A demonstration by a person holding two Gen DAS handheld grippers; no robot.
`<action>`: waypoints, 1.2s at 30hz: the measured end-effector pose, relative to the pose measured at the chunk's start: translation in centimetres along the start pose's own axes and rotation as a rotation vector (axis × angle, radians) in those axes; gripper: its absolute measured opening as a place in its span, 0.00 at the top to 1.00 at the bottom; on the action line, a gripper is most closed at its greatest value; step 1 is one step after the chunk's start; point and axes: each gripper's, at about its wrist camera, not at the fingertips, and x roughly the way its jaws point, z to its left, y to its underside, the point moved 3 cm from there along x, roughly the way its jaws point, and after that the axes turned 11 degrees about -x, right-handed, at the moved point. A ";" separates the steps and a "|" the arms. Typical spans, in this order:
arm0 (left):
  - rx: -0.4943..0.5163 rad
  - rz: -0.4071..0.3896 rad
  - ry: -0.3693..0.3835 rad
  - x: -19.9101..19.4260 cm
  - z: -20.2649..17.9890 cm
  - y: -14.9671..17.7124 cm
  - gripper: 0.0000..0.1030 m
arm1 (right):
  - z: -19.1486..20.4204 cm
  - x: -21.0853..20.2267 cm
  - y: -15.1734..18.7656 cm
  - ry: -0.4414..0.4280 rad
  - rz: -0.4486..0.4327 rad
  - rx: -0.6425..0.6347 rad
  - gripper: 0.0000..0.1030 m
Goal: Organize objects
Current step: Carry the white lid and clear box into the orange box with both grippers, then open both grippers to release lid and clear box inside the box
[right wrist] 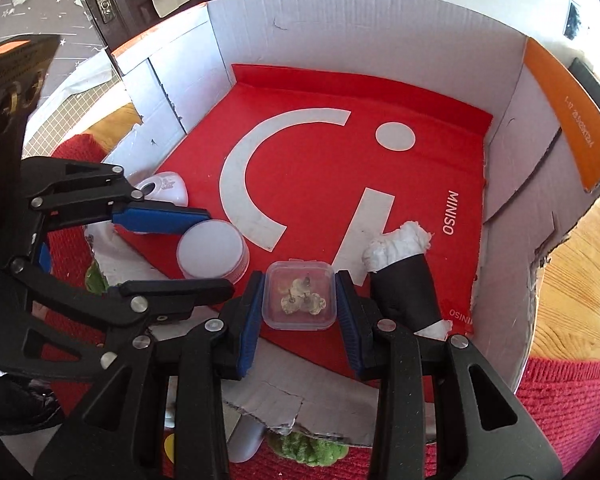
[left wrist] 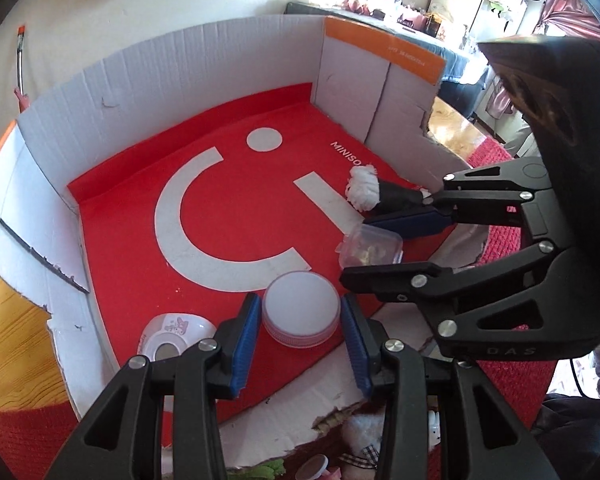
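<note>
A cardboard box with white walls sits on the table, its floor covered by a red sheet printed with a white smiley and the word MINISO. Four things lie in it, all toward the near edge.

The left gripper hangs over that edge with its blue pads spread, and a round white jar sits on the red sheet between them. There is a sliver of gap on each side, so the jaws look released rather than clamped. Just left of that gripper, in the box's near corner, is a small white dish with a cartoon print.

The right gripper is beside the left one, its pads flanking a small clear tub with a lid on. Inside the tub are a few pale, metallic-looking bits; I cannot tell what they are. The pads stand just at the tub's sides, and whether they press on it I cannot tell. Immediately right of this gripper lies a black roll with white wadding sticking out of both ends, its far end pointing deeper into the box.

The far half of the box holds nothing but the sheet.
</note>
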 end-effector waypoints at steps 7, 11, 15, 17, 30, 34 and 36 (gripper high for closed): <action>0.041 0.033 -0.031 0.9 -0.2 -0.2 0.58 | 0.0 0.1 -0.2 -0.001 0.031 -0.016 0.67; 0.053 0.039 -0.040 1.0 -0.2 -0.2 0.58 | -0.2 0.2 -0.3 0.002 0.038 -0.019 0.67; 0.069 0.036 -0.048 1.0 -0.3 0.0 0.58 | -0.1 0.1 -0.2 0.012 0.039 -0.034 0.67; 0.076 0.035 -0.050 1.0 -0.3 0.1 0.58 | 0.0 0.1 -0.2 0.016 0.041 -0.042 0.67; 0.086 0.036 -0.066 1.0 -0.4 0.0 0.57 | 0.1 -0.5 0.2 0.039 0.051 -0.090 0.67; 0.083 0.035 -0.067 1.2 -0.4 -0.2 0.56 | 0.4 -0.2 0.2 0.049 0.053 -0.103 0.67; 0.083 0.033 -0.069 1.2 -0.4 -0.2 0.54 | 0.9 -0.1 -0.1 0.054 0.055 -0.108 0.67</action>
